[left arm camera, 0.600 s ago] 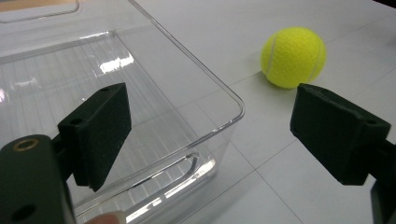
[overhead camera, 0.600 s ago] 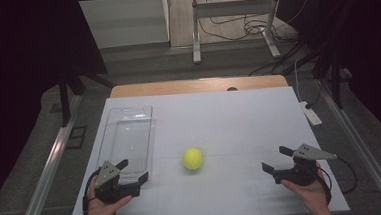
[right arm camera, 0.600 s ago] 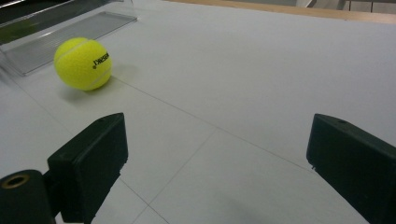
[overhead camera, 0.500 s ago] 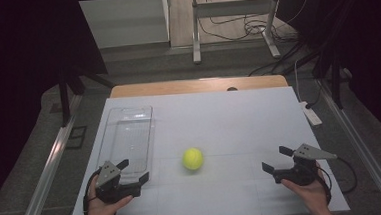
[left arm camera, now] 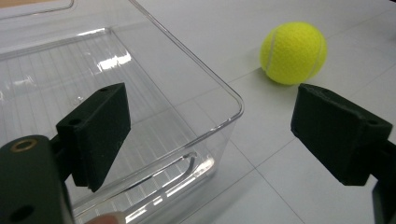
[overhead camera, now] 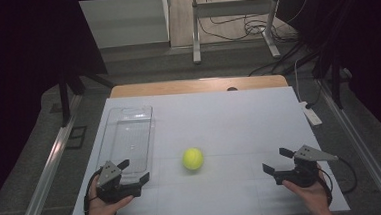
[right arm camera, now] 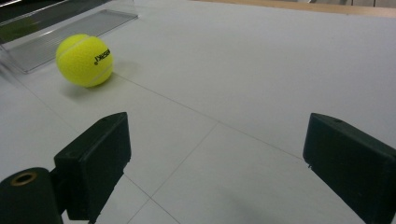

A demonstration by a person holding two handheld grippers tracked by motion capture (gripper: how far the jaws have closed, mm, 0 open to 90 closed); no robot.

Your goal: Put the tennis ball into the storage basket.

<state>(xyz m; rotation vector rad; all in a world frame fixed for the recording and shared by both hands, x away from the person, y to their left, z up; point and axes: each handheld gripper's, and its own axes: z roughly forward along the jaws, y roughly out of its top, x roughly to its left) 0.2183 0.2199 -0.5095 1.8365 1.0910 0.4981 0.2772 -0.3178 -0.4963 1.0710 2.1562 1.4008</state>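
Yellow tennis ball (right arm camera: 84,60) with small black lettering too blurred to read, beside clear bin (overhead camera: 126,136); left gripper (overhead camera: 134,171) and right gripper (overhead camera: 276,160) both spread wide, holding nothing

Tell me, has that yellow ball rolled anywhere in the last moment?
No. The tennis ball sits at the same spot beside the clear plastic bin, no nearer and no farther than in the earlier high view pictures.

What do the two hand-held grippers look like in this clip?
Both are black. The left gripper and the right gripper each have two blocky, flat-faced black jaws and a grey three-cornered plate on top. A dark cable loops from the right one beside the hand. In the gripper views a brass-coloured ring sits in the black body at lower left. Hands are bare; no sleeve is clear.
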